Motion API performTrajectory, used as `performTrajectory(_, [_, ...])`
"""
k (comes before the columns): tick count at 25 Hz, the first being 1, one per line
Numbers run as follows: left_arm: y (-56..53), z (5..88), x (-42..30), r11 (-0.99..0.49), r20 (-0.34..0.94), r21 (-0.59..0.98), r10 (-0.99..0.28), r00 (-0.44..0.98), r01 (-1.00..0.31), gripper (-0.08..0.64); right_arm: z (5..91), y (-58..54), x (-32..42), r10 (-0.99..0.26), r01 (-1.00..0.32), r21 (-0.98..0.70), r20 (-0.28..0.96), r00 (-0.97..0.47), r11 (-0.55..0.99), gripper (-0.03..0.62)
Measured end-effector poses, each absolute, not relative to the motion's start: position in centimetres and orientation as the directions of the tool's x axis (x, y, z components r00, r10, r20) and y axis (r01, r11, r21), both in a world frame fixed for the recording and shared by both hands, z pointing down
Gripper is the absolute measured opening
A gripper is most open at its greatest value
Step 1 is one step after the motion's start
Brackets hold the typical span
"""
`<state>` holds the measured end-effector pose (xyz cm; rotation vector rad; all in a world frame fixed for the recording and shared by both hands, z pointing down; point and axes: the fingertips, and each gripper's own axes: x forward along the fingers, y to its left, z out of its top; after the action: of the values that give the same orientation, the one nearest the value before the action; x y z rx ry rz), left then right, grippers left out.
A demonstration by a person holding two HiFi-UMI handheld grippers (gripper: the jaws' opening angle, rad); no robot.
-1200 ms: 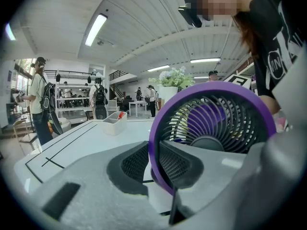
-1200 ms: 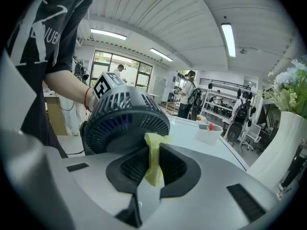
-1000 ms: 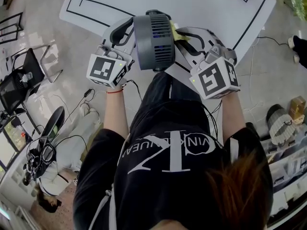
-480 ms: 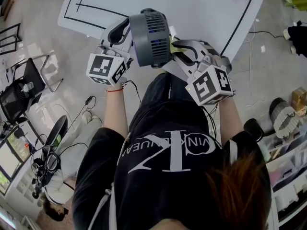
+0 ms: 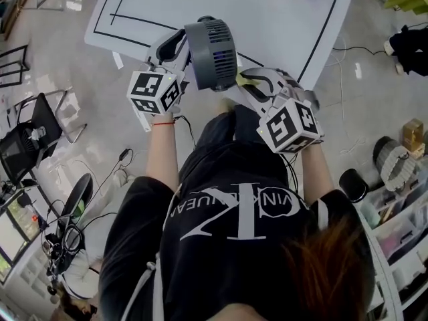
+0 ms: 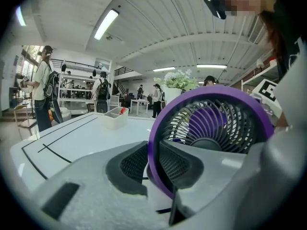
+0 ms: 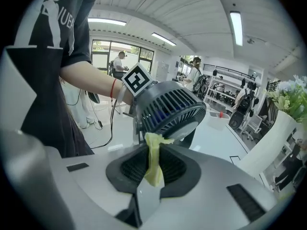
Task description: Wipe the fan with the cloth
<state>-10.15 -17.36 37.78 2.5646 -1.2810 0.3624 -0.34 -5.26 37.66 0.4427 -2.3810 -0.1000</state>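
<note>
Yellow cloth (image 7: 154, 150) is pinched between the closed fingers (image 7: 128, 169) of the right gripper (image 7: 153, 166), its upper end bunched against the grey rear grille of the fan (image 7: 169, 110). Left gripper (image 6: 153, 167) clamps the fan's purple front rim. The fan sits over the near edge of the white worktop (image 5: 267, 25); I cannot tell whether its base touches. Judgement: wiping of the back housing is in hand. Hold the left grip steady, draw the cloth along the slats with light pressure, and avoid snagging the thin strip or pulling it free.
</note>
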Motion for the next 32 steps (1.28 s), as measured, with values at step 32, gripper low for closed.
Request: performTrajectory(32, [-13.7,22.3,-18.5,-0.408,0.004,0.009,-0.913,0.408,-0.913,0.011,21.5,-11.9,1.1,-0.761,-0.754,0.112,0.141,-0.633,0.647,0.055])
